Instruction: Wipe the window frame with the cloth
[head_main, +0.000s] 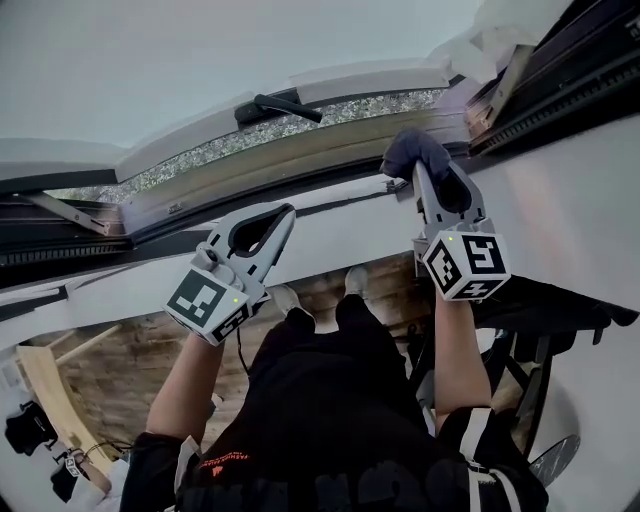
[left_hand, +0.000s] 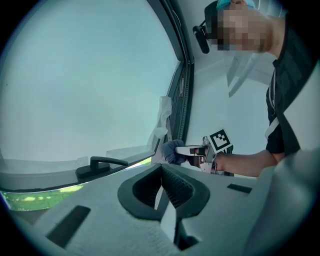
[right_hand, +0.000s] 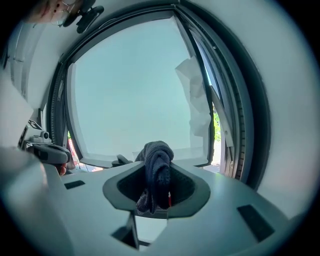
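A dark blue cloth (head_main: 413, 152) is bunched in my right gripper (head_main: 420, 178), which is shut on it and presses it to the window frame (head_main: 300, 162) near its right corner. In the right gripper view the cloth (right_hand: 156, 167) hangs between the jaws of that gripper (right_hand: 157, 176). My left gripper (head_main: 284, 213) is shut with nothing in it, its tip close to the white lower edge of the frame, left of the right one. The left gripper (left_hand: 161, 173) looks past the black window handle (left_hand: 100, 164) toward the cloth (left_hand: 172, 150).
The sash stands open outward with the black handle (head_main: 278, 105) on it. White wrapping (right_hand: 195, 95) hangs at the frame's right side. Below are a wooden floor (head_main: 120, 360), the person's legs, a black bag (head_main: 25, 428) and dark gear (head_main: 560, 300) on the right.
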